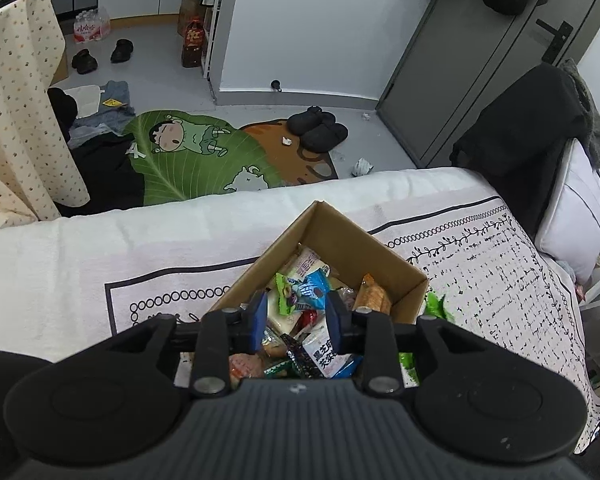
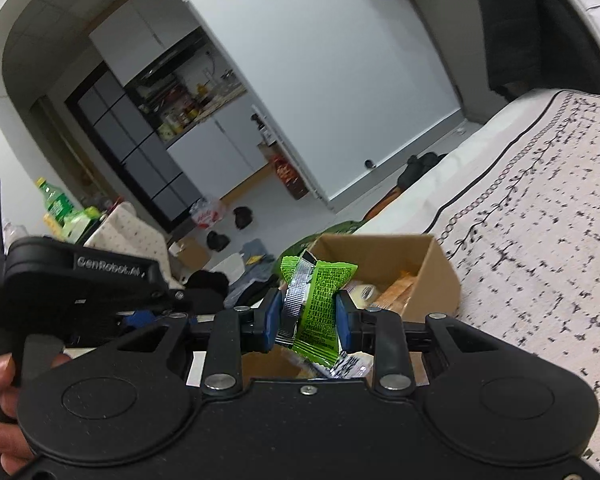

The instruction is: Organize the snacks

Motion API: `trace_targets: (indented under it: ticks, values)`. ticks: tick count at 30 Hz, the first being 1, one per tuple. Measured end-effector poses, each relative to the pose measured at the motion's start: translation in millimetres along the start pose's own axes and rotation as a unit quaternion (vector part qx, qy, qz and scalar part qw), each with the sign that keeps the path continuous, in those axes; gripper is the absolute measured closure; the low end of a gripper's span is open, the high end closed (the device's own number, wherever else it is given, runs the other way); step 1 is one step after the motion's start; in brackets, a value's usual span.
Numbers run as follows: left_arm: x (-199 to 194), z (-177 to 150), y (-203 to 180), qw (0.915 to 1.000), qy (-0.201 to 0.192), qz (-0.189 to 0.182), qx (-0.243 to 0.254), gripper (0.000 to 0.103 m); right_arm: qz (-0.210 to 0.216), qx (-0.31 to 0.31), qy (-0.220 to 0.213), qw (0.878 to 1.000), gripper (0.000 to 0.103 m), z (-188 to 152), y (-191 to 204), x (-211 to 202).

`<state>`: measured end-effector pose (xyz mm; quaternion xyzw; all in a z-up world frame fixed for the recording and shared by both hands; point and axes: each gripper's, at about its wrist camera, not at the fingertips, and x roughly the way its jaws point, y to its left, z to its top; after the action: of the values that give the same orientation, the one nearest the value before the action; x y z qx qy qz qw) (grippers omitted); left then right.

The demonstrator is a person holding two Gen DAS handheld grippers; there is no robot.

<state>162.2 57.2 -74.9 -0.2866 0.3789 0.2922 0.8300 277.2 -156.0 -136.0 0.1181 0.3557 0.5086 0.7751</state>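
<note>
Black tongs [image 2: 307, 316], blue pads [image 2: 274, 312]

My left gripper [image 1: 296, 318] hangs with its blue pads parted, nothing between them. My right gripper [image 2: 307, 314] is clamped on a green packet [image 2: 320, 304], left gripper body beside it.

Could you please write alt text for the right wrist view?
The right gripper pinches a green snack packet above an open cardboard box of snacks on a patterned bedspread. The left gripper is beside it.
</note>
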Motion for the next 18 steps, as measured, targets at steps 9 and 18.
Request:
trace_targets:
  ticks: [9, 18]
  values:
    - [-1.7, -3.5, -0.2, 0.9999, 0.002, 0.004, 0.012, 0.047, 0.0, 0.03, 0.005, 1.0, 0.06, -3.9, -8.4, -10.8]
    - [-10.5, -2.8, -2.5, 0.9996, 0.0, -0.015, 0.024, 0.034, -0.057, 0.053, -0.025, 0.997, 0.057, 0.9, -19.4, -45.9]
